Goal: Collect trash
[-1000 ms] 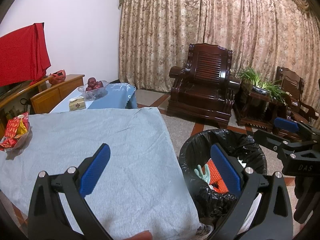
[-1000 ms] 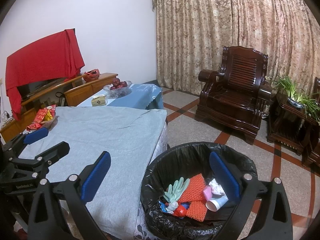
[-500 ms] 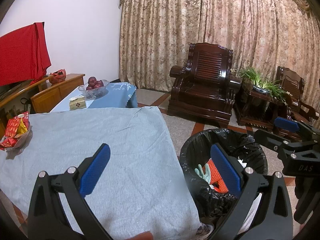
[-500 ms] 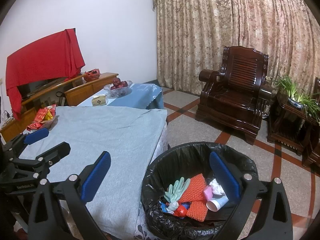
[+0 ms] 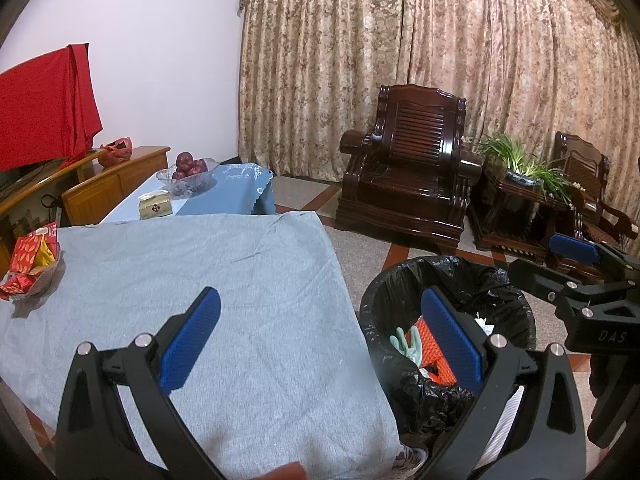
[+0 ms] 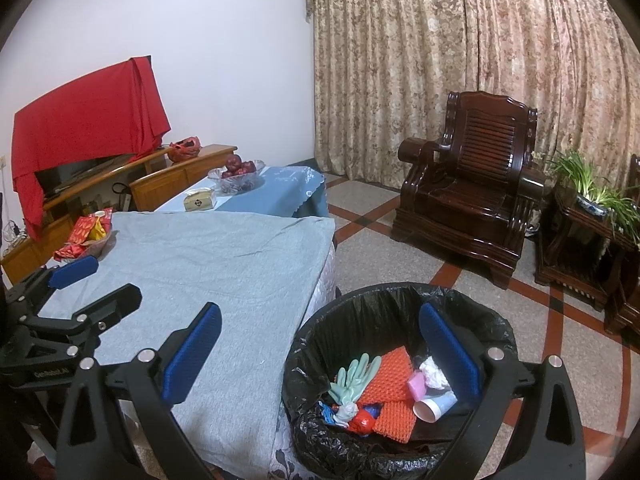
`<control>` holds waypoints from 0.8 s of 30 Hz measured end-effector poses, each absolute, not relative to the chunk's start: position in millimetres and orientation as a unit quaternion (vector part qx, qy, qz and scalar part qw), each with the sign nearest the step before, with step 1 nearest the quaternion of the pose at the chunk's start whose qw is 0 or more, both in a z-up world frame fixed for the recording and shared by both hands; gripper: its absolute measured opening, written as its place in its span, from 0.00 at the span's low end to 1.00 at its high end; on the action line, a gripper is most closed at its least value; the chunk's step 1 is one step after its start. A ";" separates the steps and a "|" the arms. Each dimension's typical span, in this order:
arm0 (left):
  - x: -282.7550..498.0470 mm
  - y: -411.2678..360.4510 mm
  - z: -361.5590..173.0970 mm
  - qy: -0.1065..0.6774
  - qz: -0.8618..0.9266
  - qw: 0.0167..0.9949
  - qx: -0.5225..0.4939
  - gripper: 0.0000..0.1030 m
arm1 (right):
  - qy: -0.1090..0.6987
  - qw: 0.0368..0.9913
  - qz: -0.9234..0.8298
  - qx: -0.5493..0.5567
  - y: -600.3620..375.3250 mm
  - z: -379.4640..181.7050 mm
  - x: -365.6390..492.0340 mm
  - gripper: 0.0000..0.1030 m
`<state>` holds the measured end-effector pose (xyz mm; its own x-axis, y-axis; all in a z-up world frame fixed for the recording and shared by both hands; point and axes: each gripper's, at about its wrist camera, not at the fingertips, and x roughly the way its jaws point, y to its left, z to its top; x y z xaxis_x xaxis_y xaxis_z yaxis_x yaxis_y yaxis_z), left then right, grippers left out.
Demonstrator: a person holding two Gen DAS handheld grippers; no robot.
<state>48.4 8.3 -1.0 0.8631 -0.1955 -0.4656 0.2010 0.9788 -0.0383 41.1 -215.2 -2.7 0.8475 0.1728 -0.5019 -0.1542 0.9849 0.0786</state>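
Tongs: left tongs and right tongs both spread apart, empty | trash: inside bin, lower right | risk: snack wrappers mid-left on worktop mistaken for trash; bin knocked over.

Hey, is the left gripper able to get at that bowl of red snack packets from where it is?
Probably yes: the left gripper is open, and only bare grey tablecloth lies between it and the snack bowl.
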 end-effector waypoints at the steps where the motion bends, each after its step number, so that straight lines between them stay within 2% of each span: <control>1: 48.5 8.9 -0.9 0.241 -0.103 0.965 0.005 0.95 | 0.263 0.961 0.085 0.018 -215.2 -2.7 41.1 0.94; 24: 42.1 16.7 -13.8 0.247 -0.104 0.963 0.006 0.95 | 0.264 0.961 0.085 0.017 -214.0 -3.4 41.2 0.94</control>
